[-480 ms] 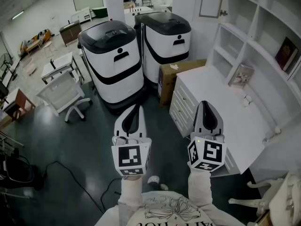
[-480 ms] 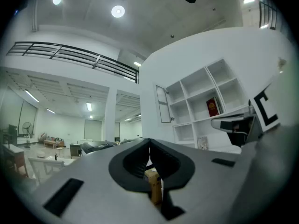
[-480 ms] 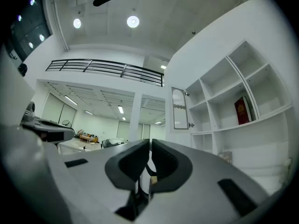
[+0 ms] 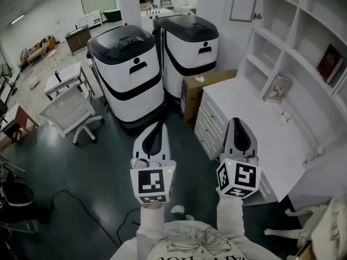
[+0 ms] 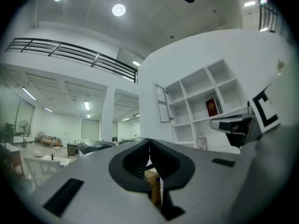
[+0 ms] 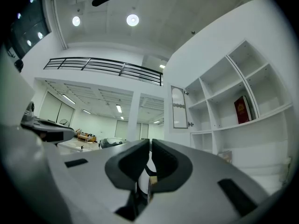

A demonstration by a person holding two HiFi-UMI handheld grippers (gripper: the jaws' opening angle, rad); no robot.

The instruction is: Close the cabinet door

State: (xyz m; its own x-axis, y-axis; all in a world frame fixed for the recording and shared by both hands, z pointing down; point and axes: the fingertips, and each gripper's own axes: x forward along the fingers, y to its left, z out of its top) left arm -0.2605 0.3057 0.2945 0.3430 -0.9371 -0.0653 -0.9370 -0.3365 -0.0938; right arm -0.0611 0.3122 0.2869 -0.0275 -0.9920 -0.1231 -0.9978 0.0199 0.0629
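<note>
Approach step: my left gripper (image 4: pixel 158 128) and right gripper (image 4: pixel 237 122) were both closed, empty, well apart from the open cabinet door (image 4: pixel 242 1) above the tabletop (image 4: pixel 255 112); next I'd reach up and push.

The nearer machine (image 4: pixel 130 75) and the farther machine (image 4: pixel 190 47) are white with black tops and bands, the cardboard box (image 4: pixel 205 86) brown, the desk (image 4: pixel 260 121) and shelves (image 4: pixel 295 28) white, the book (image 4: pixel 329 62) dark red, the floor (image 4: pixel 81 172) dark greenish grey, and the left gripper (image 4: pixel 156 126) and right gripper (image 4: pixel 237 122) pale grey (black inside the jaws) with black-and-white square markers.
</note>
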